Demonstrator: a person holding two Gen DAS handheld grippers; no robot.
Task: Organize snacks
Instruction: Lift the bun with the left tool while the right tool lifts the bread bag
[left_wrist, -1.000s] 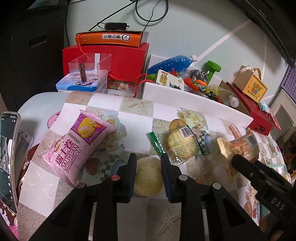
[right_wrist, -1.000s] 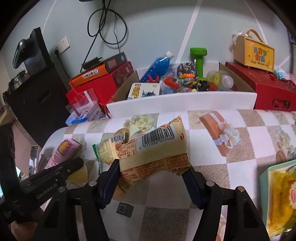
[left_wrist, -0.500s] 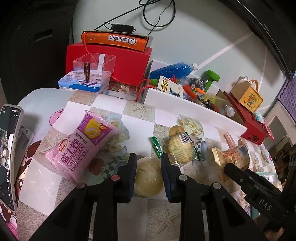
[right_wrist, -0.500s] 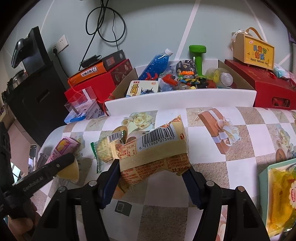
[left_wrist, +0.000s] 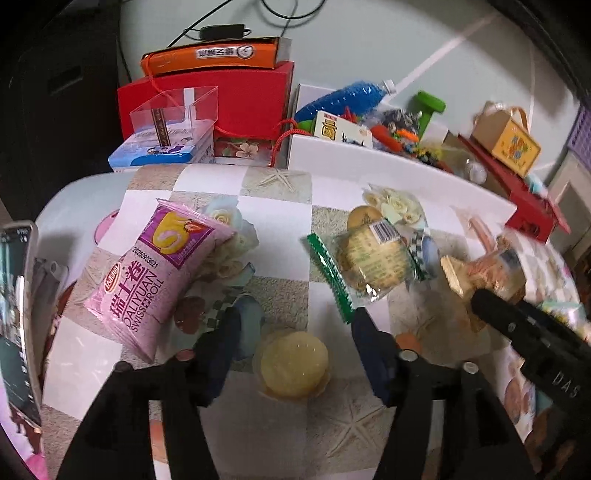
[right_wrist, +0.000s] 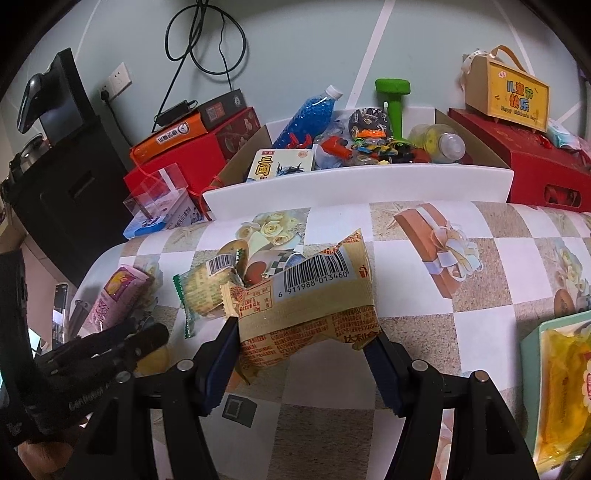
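Yellow jelly cup (left_wrist: 293, 363) lies between left gripper's (left_wrist: 291, 339) just-opened jaws.

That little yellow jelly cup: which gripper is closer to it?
Left. The left gripper has just opened; the jelly cup sits between its parted fingers. The right gripper is off to the side, clamping a tan snack packet.
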